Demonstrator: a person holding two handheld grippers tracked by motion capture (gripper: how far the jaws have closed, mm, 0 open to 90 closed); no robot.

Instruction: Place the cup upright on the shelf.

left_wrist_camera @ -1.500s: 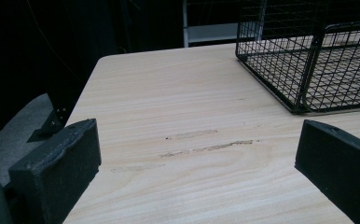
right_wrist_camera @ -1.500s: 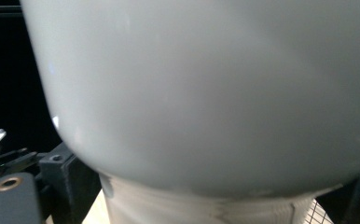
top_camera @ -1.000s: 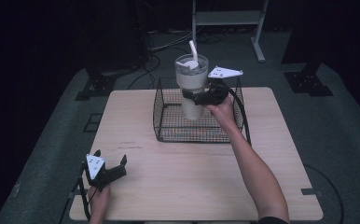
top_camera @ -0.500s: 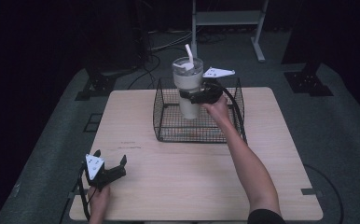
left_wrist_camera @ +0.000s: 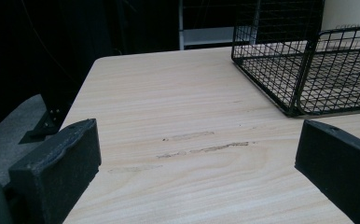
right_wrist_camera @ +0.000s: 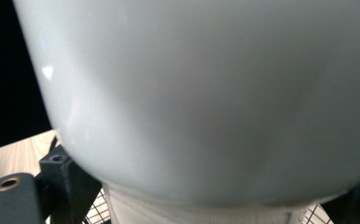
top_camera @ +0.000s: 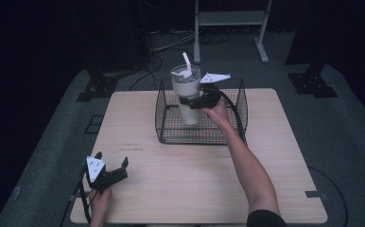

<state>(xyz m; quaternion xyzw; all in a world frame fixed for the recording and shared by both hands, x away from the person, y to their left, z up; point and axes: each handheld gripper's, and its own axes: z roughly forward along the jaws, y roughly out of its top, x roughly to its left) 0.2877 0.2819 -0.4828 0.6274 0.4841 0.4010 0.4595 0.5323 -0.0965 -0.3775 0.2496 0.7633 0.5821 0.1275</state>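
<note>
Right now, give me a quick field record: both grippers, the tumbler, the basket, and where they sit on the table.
right gripper: shut on the tumbler's side
tumbler: white, upright, straw in lid, its base within the basket's walls; whether it touches the floor cannot be told
wire basket: black, at the table's far middle
left gripper: jaws open, holding nothing, near the front left corner
table: light wood

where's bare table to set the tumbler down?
Free: the table right of the wire basket, and its front between both forearms. Crowded: the basket's middle, where the right hand-held gripper holds the tumbler.
</note>
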